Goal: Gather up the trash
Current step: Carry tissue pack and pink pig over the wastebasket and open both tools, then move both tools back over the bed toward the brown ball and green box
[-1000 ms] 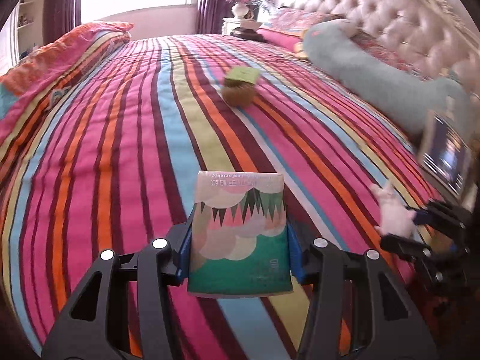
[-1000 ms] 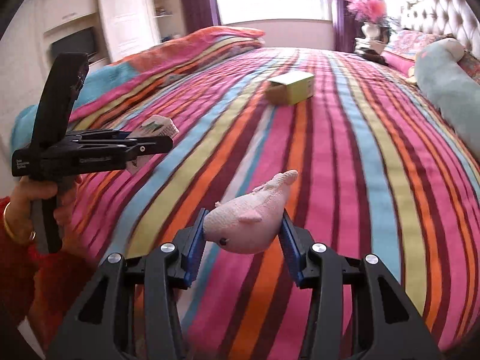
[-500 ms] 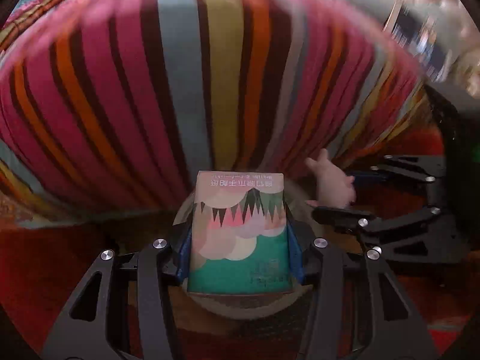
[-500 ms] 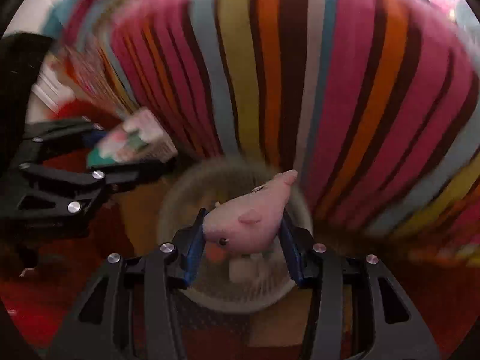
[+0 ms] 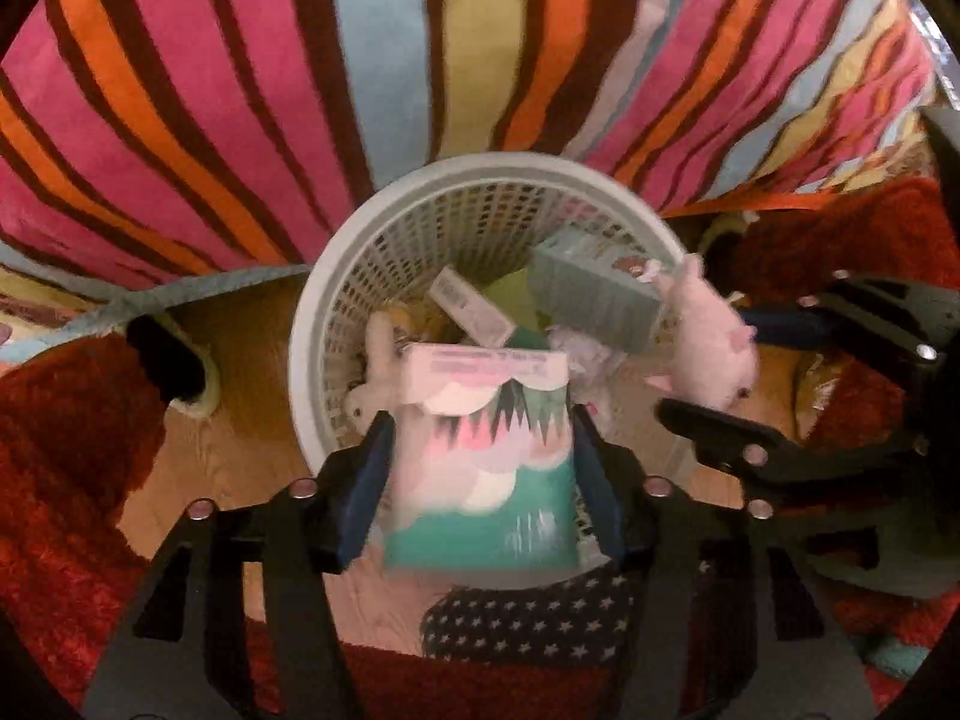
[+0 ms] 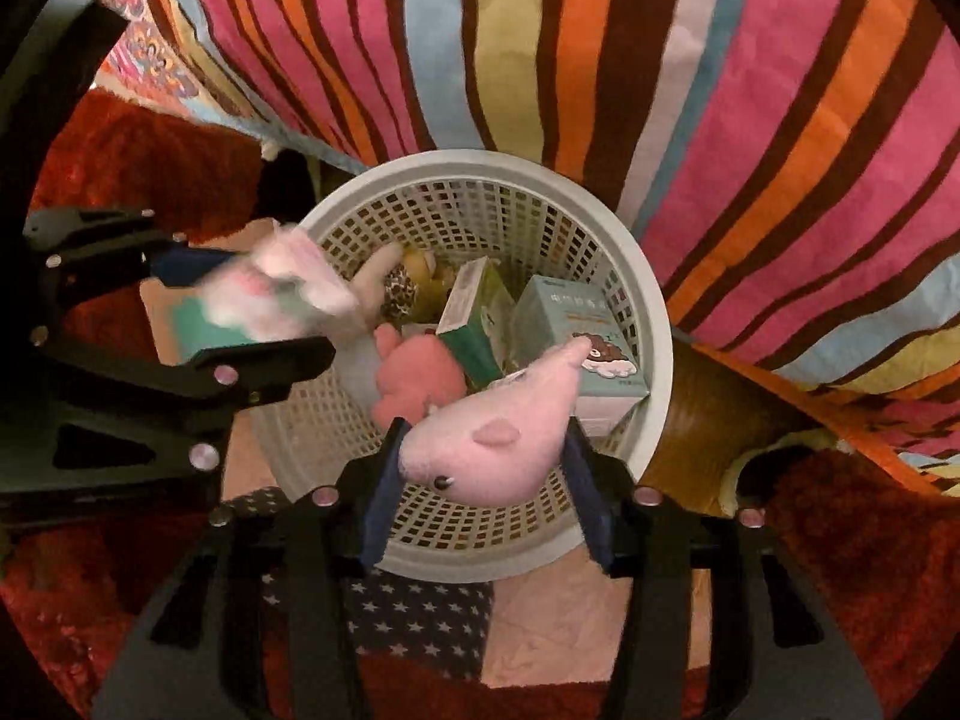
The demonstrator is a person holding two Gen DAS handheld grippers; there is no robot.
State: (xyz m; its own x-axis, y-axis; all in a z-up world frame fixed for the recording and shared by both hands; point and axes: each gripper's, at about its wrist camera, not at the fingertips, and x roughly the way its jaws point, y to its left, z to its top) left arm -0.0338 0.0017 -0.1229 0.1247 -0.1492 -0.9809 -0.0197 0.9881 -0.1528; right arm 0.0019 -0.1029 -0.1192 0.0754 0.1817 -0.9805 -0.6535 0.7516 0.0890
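Both hand-held grippers aimed down over basket (image 5: 336,276), left hand-held gripper (image 5: 480,456) (jaws opening) around tissue pack (image 5: 480,480), right hand-held gripper (image 6: 480,468) releasing pink plush (image 6: 498,438)

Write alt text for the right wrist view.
Over a white mesh basket already holding boxes and toys, the right gripper is opening around a pink plush toy. At left, the left gripper does the same with a blurred tissue pack. A striped bedspread hangs behind.
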